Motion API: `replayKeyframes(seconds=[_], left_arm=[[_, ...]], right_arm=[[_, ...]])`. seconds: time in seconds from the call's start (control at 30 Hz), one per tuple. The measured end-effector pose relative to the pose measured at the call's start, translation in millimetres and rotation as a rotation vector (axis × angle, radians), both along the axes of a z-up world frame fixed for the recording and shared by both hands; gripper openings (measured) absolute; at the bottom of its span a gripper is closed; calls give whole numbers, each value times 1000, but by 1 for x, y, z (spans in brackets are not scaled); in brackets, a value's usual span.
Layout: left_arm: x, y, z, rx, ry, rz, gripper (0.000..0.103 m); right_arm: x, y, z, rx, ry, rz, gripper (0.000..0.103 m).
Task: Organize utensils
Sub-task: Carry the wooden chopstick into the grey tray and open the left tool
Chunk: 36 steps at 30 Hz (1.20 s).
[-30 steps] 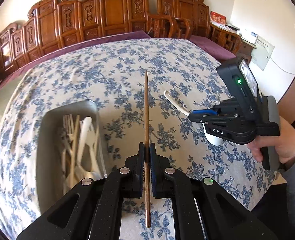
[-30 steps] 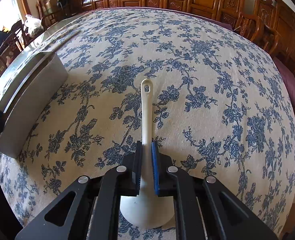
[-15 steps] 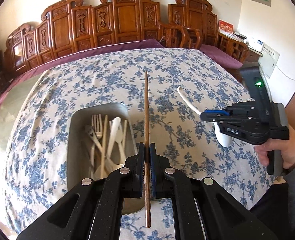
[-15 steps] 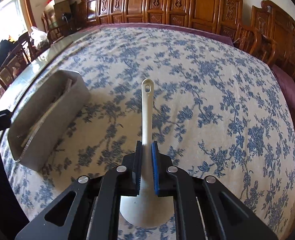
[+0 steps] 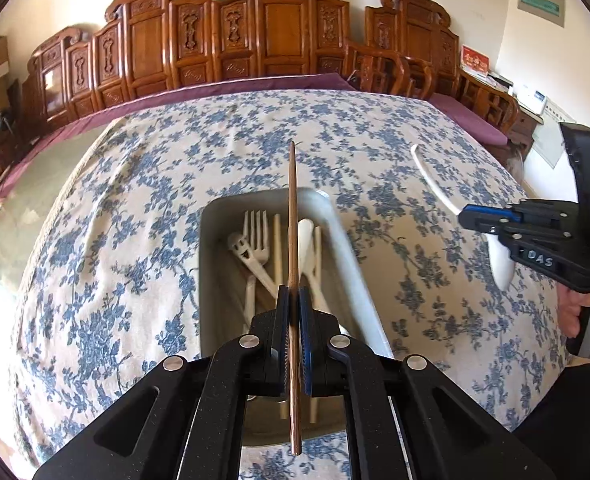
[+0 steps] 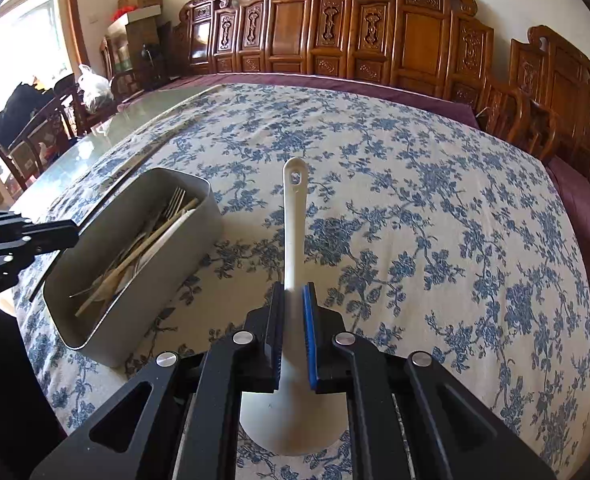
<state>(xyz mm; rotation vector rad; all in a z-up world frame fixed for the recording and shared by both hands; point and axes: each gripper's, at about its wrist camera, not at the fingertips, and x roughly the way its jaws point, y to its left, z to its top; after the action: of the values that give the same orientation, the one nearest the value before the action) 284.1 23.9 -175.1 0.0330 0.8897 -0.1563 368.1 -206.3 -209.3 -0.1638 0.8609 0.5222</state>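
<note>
Left gripper (image 5: 293, 304) clamped mid-shaft on thin stiff light chopstick (image 5: 293, 216) held over bin (image 5: 211, 280) on bench (image 6: 415, 200), right gripper (image 6: 293, 300) pinching light rigid white spoon (image 6: 295, 216) at its neck above the cloth, likely slick plastic.

The left wrist camera looks steeply down from close above the grey utensil box (image 5: 211, 280), facing the carved wooden chairs (image 5: 283, 28) beyond it. The right wrist camera sits to the right of that box (image 6: 167, 284), slightly farther off, tilted down likewise. Both views share the box, the floral tablecloth (image 5: 107, 264) and the chairs.
</note>
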Motion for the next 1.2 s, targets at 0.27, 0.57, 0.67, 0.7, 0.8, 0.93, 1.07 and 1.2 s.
replayKeyframes(seconds=[0.27, 0.57, 0.67, 0.7, 0.8, 0.93, 1.07, 1.2], left_arm=[[3, 14, -26, -15, 55, 18, 4], [6, 15, -35, -8, 72, 20, 4], [10, 17, -36, -12, 71, 29, 4], [11, 18, -37, -13, 70, 31, 4], [14, 19, -39, -8, 73, 46, 4], [15, 21, -39, -4, 74, 50, 5], [13, 24, -33, -7, 55, 62, 5], [10, 28, -26, -5, 36, 70, 5]], right_arm=[[1, 8, -5, -17, 4, 9, 11], [1, 14, -6, -18, 3, 23, 11], [0, 15, -5, -15, 2, 29, 11], [-1, 15, -4, -13, 2, 30, 11], [-1, 15, -3, -3, 1, 31, 11], [-3, 16, -1, 1, -1, 35, 11], [-7, 19, 2, 3, -7, 41, 11], [-13, 24, 7, 4, -15, 48, 11]])
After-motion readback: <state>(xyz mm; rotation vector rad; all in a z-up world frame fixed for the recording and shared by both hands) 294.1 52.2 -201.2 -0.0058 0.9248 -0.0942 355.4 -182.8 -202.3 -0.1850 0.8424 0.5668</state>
